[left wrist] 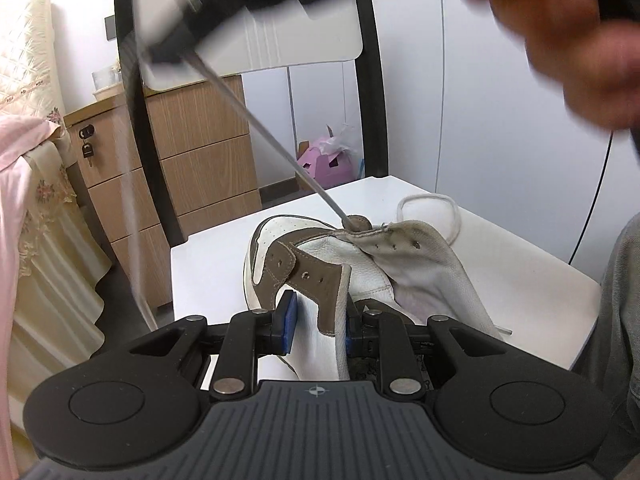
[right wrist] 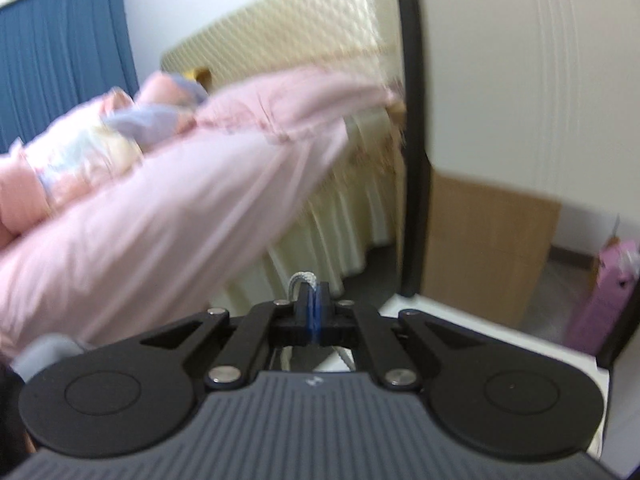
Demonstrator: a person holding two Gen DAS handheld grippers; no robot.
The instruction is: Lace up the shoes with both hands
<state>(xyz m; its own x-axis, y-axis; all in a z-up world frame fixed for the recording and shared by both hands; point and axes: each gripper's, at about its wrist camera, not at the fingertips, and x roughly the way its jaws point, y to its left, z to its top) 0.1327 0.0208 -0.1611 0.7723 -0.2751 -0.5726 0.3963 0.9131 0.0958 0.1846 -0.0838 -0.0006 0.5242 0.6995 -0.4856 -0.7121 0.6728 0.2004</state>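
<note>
A white and brown shoe (left wrist: 280, 248) lies on a white chair seat (left wrist: 208, 272), its tongue and side flaps spread open. My left gripper (left wrist: 318, 320) is shut on the shoe's brown-edged eyelet flap, with the blue pads (left wrist: 289, 316) on either side of it. A grey lace (left wrist: 256, 120) runs taut from an eyelet near the tongue up to my blurred right gripper (left wrist: 176, 54), which a hand (left wrist: 560, 40) holds high. In the right wrist view the right gripper (right wrist: 314, 300) is shut on the lace (right wrist: 303, 279). A small loop sticks out past the pads. A slack lace loop (left wrist: 430, 200) lies behind the shoe.
The chair's black frame (left wrist: 370, 80) and white backrest (left wrist: 304, 40) rise behind the shoe. A wooden drawer cabinet (left wrist: 200, 160) and a pink box (left wrist: 324, 162) stand beyond. A bed with a pink quilt (right wrist: 140, 208) is at the left. Grey clothing (left wrist: 624, 280) is at the right.
</note>
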